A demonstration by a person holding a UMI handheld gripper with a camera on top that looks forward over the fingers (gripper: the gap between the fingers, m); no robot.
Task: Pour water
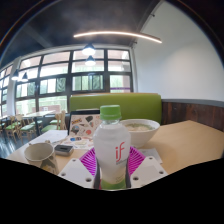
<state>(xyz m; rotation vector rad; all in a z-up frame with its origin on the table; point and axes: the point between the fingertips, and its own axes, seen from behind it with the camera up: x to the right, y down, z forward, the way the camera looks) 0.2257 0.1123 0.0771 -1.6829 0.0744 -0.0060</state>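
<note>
A clear plastic bottle [112, 148] with a green cap and a white label marked "if" stands upright between my fingers. My gripper [112, 166] is shut on the bottle, both magenta pads [92, 160] pressing its sides. A white bowl [139, 130] stands on the wooden table [185, 140] just beyond the bottle to the right. A small white cup [40, 153] sits on the table to the left of the fingers.
A printed card or box [82, 124] stands behind the bottle to the left, with a small dark object [64, 149] near it. A green bench back [135, 105] runs behind the table. Windows and more tables lie beyond.
</note>
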